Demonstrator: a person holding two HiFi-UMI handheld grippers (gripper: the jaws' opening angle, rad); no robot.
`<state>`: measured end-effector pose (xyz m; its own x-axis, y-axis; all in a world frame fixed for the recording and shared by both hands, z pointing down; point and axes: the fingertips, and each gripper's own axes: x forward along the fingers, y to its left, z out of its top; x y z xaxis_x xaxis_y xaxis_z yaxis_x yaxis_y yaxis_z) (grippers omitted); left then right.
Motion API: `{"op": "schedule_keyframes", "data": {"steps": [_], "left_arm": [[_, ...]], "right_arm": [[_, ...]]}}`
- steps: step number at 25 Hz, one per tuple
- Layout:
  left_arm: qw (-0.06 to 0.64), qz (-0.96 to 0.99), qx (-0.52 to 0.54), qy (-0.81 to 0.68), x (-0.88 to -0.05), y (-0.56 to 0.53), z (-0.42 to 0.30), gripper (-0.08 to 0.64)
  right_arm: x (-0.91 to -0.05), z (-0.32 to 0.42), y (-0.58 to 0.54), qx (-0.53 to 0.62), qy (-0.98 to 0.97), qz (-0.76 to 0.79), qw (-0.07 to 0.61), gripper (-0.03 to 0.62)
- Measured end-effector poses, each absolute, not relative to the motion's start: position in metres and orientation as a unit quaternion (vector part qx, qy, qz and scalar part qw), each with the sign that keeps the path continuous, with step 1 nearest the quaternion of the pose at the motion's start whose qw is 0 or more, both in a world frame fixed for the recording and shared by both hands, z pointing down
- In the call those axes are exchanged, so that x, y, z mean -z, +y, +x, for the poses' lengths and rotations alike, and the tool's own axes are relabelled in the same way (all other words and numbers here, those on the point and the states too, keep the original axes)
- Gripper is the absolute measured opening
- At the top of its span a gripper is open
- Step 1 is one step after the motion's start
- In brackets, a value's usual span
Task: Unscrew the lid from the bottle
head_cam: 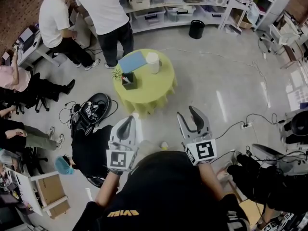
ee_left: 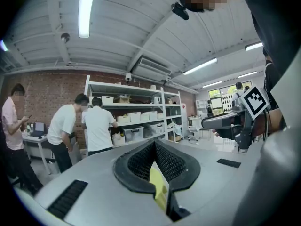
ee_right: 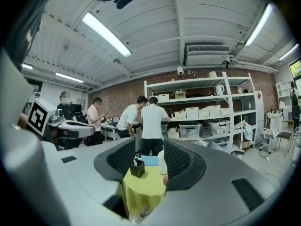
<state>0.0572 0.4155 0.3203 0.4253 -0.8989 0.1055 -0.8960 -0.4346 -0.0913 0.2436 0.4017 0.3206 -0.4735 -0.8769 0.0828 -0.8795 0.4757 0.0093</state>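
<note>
The white bottle (head_cam: 152, 63) stands upright near the far edge of a small round table (head_cam: 155, 89) draped in a yellow-green cloth. Its lid (head_cam: 152, 56) is still on. Just beside it lies a blue sheet (head_cam: 131, 61), and nearer the table's front sits a small black box (head_cam: 128, 80) with some bits sticking out of it.

Both tools are well apart from the table, held out in front of the person and aimed roughly level towards it. The left gripper (head_cam: 126, 121) is clenched with nothing in it; only a sliver of the yellow cloth shows past the meeting pads. The right gripper (head_cam: 186, 111) has its jaws parted and empty, and its own view frames the table and bottle in the gap between them.

The task looks not yet begun; this is the approach. Next, the person likely needs to close in on the table, release the left jaws, steady the bottle's body with one gripper and set the other round the lid to twist it.

No label can be read on the bottle. The marker cubes (head_cam: 200, 151) carry only black-and-white square patterns, and the yellow lettering on the person's black shirt (head_cam: 122, 213) is too distorted to read.
</note>
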Motion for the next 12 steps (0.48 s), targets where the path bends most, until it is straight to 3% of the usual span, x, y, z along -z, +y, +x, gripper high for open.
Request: {"op": "schedule_keyframes", "data": {"steps": [2, 12], "left_arm": [[0.011, -0.844, 0.070, 0.532, -0.319, 0.414, 0.057, 0.018], [0.008, -0.840, 0.068, 0.538, -0.320, 0.410, 0.052, 0.018]], "right_arm": [[-0.319, 0.242, 0.399, -0.016, -0.860, 0.508, 0.040, 0.200], [-0.339, 0.230, 0.385, -0.050, -0.866, 0.494, 0.060, 0.517]]}}
